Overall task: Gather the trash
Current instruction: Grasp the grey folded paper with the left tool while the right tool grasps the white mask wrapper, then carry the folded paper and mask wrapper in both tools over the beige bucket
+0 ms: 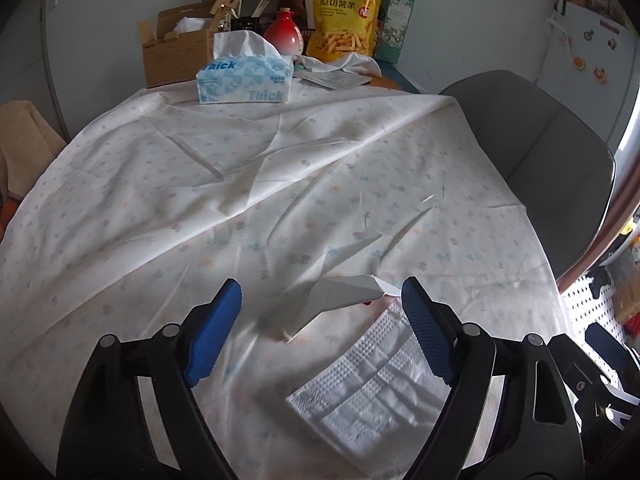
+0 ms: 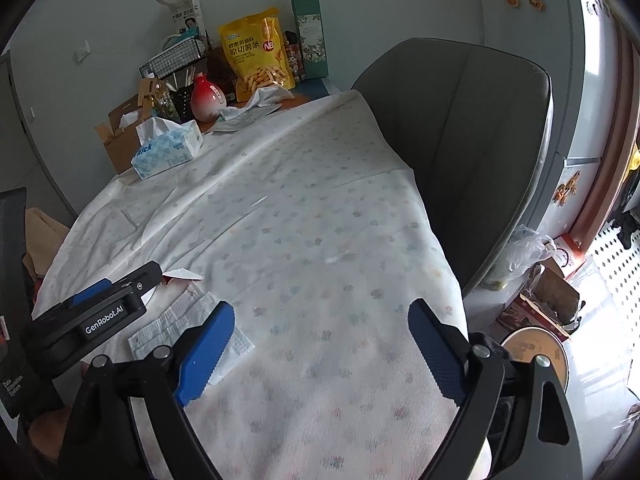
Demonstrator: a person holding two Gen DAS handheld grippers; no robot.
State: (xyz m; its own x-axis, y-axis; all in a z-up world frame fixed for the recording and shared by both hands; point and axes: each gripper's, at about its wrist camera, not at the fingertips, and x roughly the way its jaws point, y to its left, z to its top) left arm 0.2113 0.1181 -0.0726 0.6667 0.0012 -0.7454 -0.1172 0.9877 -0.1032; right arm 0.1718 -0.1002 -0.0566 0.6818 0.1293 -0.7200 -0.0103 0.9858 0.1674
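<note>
A flattened white paper carton (image 1: 332, 302) lies on the patterned tablecloth (image 1: 240, 184), between and just ahead of my left gripper (image 1: 322, 320), which is open and empty above it. A white embossed napkin (image 1: 372, 384) lies under the right blue finger. In the right wrist view the napkin (image 2: 176, 328) and a corner of the carton (image 2: 184, 274) lie at the left, beside the left gripper (image 2: 100, 304). My right gripper (image 2: 322, 348) is open and empty over bare tablecloth (image 2: 320, 220).
At the table's far end stand a tissue box (image 1: 244, 80), a cardboard box (image 1: 172, 54), a red vase (image 1: 285, 36) and a yellow snack bag (image 1: 346, 16). A grey chair (image 2: 472, 136) stands at the right. Bags and boxes (image 2: 536, 280) lie on the floor.
</note>
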